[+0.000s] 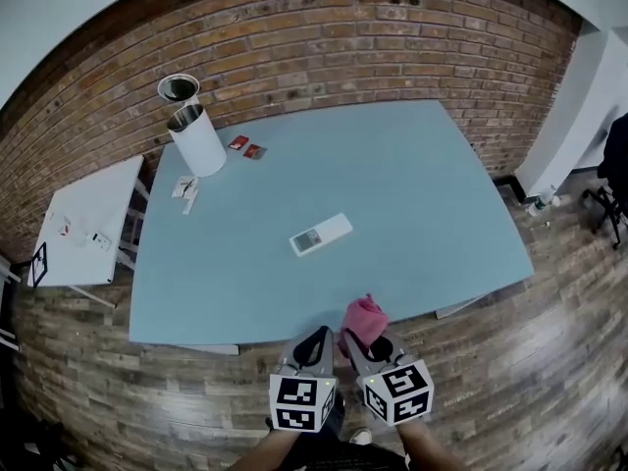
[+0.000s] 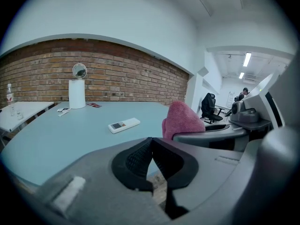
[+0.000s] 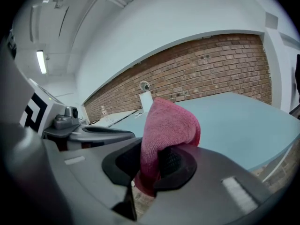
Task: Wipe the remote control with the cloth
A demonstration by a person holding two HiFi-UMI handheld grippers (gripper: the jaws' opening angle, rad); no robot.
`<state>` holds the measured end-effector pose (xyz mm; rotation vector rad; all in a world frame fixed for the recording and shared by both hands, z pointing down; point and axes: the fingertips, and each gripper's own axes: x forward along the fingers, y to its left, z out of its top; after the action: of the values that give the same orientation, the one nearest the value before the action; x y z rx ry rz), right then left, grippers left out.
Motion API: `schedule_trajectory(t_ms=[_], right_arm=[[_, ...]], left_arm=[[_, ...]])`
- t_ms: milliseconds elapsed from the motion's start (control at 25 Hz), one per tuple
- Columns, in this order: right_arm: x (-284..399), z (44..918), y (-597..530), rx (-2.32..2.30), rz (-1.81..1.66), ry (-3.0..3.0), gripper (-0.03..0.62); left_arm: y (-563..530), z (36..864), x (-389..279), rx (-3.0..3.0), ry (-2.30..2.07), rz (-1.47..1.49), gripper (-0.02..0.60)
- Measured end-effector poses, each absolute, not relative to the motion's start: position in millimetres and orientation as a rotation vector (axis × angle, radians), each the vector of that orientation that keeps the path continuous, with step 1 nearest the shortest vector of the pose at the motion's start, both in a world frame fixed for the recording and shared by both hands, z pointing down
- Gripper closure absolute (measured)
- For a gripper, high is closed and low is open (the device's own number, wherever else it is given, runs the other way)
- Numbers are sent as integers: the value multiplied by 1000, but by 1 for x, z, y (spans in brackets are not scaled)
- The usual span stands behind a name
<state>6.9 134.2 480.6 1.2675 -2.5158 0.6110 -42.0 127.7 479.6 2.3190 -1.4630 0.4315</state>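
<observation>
So, R gripper [image 1: 367,345] is clamped on the pink cloth [image 1: 364,317], which sticks up above its jaws. L gripper [image 1: 316,347] is just beside it, jaws together w/ nothing between. Remote control [image 1: 321,234] lies flat mid blue table [image 1: 442,194], well apart from both grippers.

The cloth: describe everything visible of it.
The cloth is pink and fuzzy like microfibre, bunched into a rounded hump. Its lower part is pinched between the right gripper's fingers. The hump stands up above them and a small end shows below. It is held in the air by the near edge of the table and touches nothing else. The remote lies apart from it, further in.
</observation>
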Motion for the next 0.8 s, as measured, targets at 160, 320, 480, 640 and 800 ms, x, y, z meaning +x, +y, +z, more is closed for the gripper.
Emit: schedule_trajectory(t_ms=[160, 320, 480, 640, 800], right_arm=[[-4, 482, 107, 1263, 631, -2500, 530], [-17, 477, 78, 1249, 614, -2485, 530], [-27, 472, 53, 1248, 597, -2458, 530], [-35, 469, 33, 1241, 573, -2439, 530], [-36, 463, 16, 1240, 560, -2427, 530]], left_arm=[[102, 482, -54, 2329, -1467, 480, 581], [74, 484, -68, 2338, -1463, 513, 580], [50, 490, -78, 2367, -1420, 539, 580], [33, 501, -81, 2407, -1353, 592, 580], [19, 506, -80, 2439, -1262, 629, 524]])
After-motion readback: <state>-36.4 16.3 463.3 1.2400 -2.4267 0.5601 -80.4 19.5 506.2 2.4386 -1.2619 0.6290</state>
